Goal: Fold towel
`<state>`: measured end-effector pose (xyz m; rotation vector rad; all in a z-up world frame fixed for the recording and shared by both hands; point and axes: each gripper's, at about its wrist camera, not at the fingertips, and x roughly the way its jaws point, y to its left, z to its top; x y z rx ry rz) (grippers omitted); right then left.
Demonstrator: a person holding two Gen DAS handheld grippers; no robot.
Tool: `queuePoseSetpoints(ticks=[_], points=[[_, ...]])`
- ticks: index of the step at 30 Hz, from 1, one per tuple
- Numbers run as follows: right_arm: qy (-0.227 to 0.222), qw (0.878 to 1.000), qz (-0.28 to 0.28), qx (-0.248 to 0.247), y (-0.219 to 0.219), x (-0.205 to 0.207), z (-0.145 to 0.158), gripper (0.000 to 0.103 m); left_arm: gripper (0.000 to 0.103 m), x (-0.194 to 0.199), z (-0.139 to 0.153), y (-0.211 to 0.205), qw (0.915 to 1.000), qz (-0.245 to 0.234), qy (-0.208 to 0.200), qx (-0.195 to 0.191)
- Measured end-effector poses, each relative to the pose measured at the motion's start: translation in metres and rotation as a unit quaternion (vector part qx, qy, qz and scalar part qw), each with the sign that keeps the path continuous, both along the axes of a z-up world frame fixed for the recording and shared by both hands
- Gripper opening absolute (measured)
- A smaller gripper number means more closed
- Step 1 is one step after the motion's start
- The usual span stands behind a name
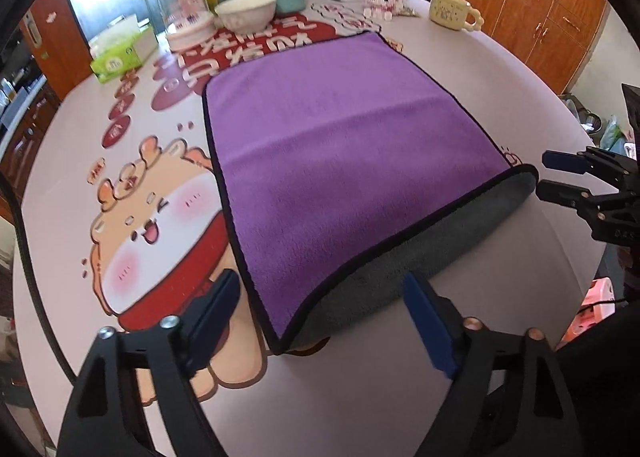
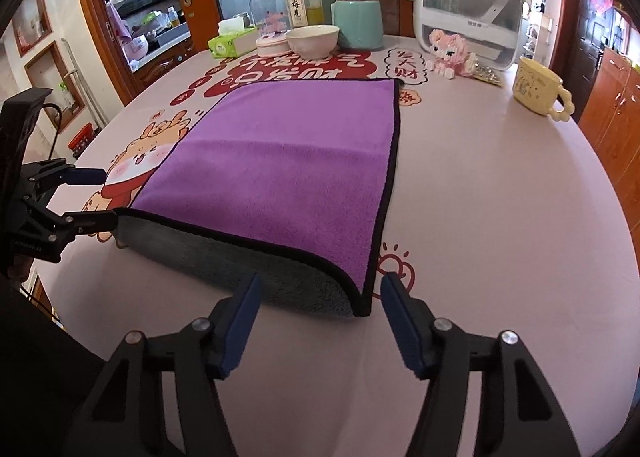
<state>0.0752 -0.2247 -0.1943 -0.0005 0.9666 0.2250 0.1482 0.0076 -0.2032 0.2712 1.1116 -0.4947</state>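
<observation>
A purple towel point(image 1: 340, 145) with black trim and a grey underside lies folded on the table; it also shows in the right wrist view point(image 2: 288, 161). Its grey folded edge point(image 1: 420, 249) faces me. My left gripper point(image 1: 320, 297) is open and empty, its jaws either side of the near left corner, just short of it. My right gripper point(image 2: 318, 295) is open and empty, just short of the near right corner. The right gripper also shows in the left wrist view point(image 1: 546, 175), and the left gripper in the right wrist view point(image 2: 106, 197), each open beside a towel corner.
A printed pink table mat point(image 2: 480, 217) covers the table. At the back stand a white bowl point(image 2: 312, 41), a teal canister point(image 2: 358, 23), a green tissue box point(image 2: 230, 43), a yellow mug point(image 2: 538, 91), a pink toy point(image 2: 452, 51) and a white appliance point(image 2: 468, 1).
</observation>
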Motion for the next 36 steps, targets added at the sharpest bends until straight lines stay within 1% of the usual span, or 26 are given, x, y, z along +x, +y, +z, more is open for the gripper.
queuePoseSetpoints(ticks=[3,10,13,15,16,20,22,23,24,25,26,28,32,36], points=[[0.008,1.0,0.01,-0.001,-0.001,0.005,-0.004,0.053,0.074,0.002,-0.006,0.001,0.9999,0.002,0.015,-0.002],[0.021,1.0,0.023,-0.005,0.0,0.01,-0.012,0.042,0.054,0.008,-0.015,0.007,0.9987,0.009,0.049,-0.016],[0.024,0.999,0.022,-0.01,0.0,0.011,-0.014,0.038,0.048,0.009,-0.018,0.008,0.9982,0.007,0.057,-0.018],[0.025,0.999,0.02,-0.013,0.0,0.011,-0.015,0.035,0.047,0.008,-0.019,0.008,0.9981,0.007,0.059,-0.018],[0.026,0.999,0.019,-0.014,-0.001,0.011,-0.015,0.033,0.043,0.008,-0.019,0.008,0.998,0.007,0.061,-0.018],[0.029,0.999,0.014,-0.024,-0.002,0.011,-0.016,0.027,0.033,0.009,-0.022,0.007,0.9976,0.012,0.066,-0.017],[0.028,0.999,0.012,-0.027,-0.002,0.011,-0.016,0.026,0.024,0.009,-0.022,0.008,0.9976,0.014,0.065,-0.017],[0.028,0.999,0.011,-0.028,-0.002,0.011,-0.016,0.024,0.021,0.009,-0.022,0.008,0.9977,0.015,0.064,-0.016],[0.027,0.999,0.009,-0.03,-0.003,0.011,-0.016,0.023,0.014,0.009,-0.022,0.009,0.9977,0.016,0.064,-0.016],[0.026,0.999,0.008,-0.032,-0.002,0.011,-0.016,0.02,0.012,0.009,-0.022,0.009,0.9977,0.017,0.064,-0.017],[0.026,0.999,0.006,-0.035,-0.002,0.011,-0.016,0.016,0.011,0.009,-0.023,0.011,0.9976,0.019,0.064,-0.018],[0.026,0.999,0.004,-0.042,-0.003,0.011,-0.017,0.012,0.009,0.007,-0.022,0.011,0.9977,0.019,0.062,-0.018],[0.026,0.999,0.003,-0.046,-0.004,0.011,-0.018,0.007,0.007,0.005,-0.021,0.011,0.998,0.018,0.058,-0.019],[0.024,0.999,0.002,-0.046,-0.004,0.011,-0.018,0.005,0.006,0.005,-0.021,0.012,0.9979,0.023,0.056,-0.02]])
